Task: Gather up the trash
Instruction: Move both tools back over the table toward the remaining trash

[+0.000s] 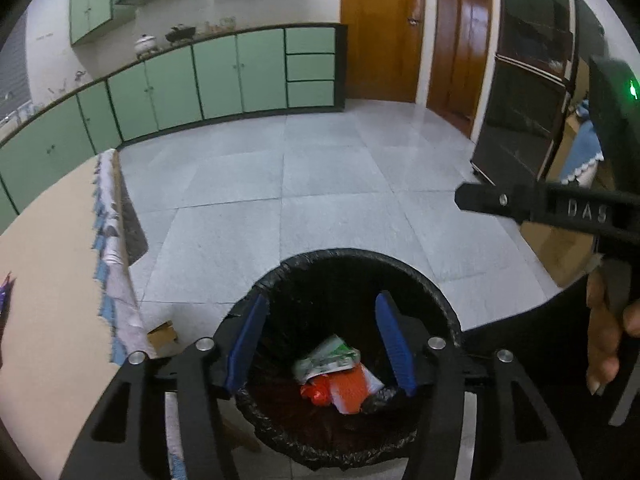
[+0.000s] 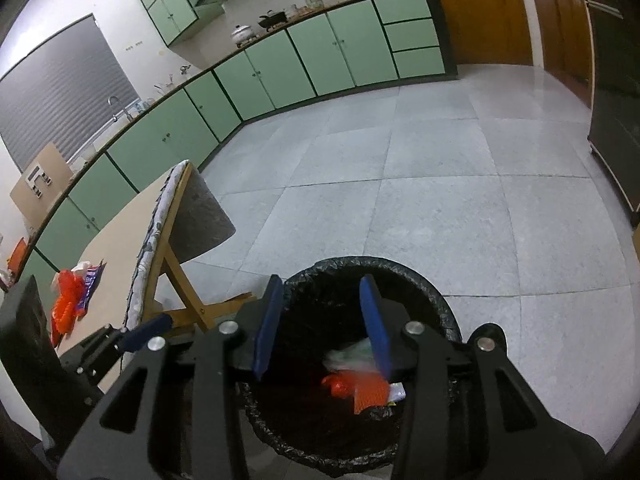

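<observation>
A round bin with a black liner [image 1: 432, 284] [image 2: 432, 300] stands on the floor below both grippers. Inside lie orange and white-green wrappers [image 1: 340, 380] [image 2: 360, 384]. My left gripper [image 1: 322, 300] is open and empty above the bin mouth. My right gripper [image 2: 322, 284] is open and empty above the same bin; a white-green wrapper looks blurred under its right finger. More trash, an orange wrapper [image 2: 66, 304] and a blue-red packet [image 2: 90, 280], lies on the beige table [image 2: 120, 232] at left. The right gripper's body [image 1: 560, 200] shows in the left wrist view.
The table [image 1: 48, 260] has a patterned cloth edge [image 1: 110, 248] and wooden legs [image 2: 180, 280] beside the bin. A small cardboard piece [image 1: 162, 334] lies on the grey tiled floor [image 1: 320, 184]. Green cabinets [image 2: 280, 68] line the far wall. A dark glass cabinet [image 1: 520, 92] stands right.
</observation>
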`<state>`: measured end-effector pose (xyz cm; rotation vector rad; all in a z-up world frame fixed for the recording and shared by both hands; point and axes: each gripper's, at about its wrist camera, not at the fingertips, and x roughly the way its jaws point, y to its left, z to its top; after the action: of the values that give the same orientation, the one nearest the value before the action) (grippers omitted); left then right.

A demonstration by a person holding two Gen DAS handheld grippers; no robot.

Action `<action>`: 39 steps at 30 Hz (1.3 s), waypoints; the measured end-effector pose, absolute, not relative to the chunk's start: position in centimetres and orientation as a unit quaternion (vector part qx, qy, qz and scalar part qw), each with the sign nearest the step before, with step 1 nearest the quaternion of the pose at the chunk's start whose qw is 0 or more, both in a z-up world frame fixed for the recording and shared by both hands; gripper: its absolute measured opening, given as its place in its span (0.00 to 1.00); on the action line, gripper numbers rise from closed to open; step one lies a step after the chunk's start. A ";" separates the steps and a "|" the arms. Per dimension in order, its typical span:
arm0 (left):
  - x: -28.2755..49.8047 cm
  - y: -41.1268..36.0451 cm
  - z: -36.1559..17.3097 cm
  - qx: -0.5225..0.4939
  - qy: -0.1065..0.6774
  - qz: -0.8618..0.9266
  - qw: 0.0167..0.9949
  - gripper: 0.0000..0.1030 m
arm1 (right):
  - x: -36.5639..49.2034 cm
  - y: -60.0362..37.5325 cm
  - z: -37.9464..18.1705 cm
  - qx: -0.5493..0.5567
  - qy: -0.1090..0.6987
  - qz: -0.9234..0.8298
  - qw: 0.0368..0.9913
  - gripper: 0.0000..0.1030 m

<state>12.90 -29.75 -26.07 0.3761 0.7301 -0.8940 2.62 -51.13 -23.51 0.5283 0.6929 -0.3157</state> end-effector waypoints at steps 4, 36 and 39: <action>13.0 -29.0 -25.5 0.164 0.339 -0.406 0.833 0.56 | 2.5 -50.7 -23.3 0.248 0.337 -0.147 0.896 0.39; 16.1 6.4 -19.1 0.022 0.257 -0.067 0.964 0.78 | 11.9 -23.2 -15.3 0.064 0.333 0.045 0.940 0.59; 18.1 10.2 -19.9 0.011 0.261 -0.026 0.965 0.78 | 13.6 -20.2 -15.5 0.058 0.335 0.071 0.938 0.59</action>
<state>18.15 10.18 -19.86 0.0217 0.5272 -0.0536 13.64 -20.25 -15.50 0.1179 0.6852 0.1450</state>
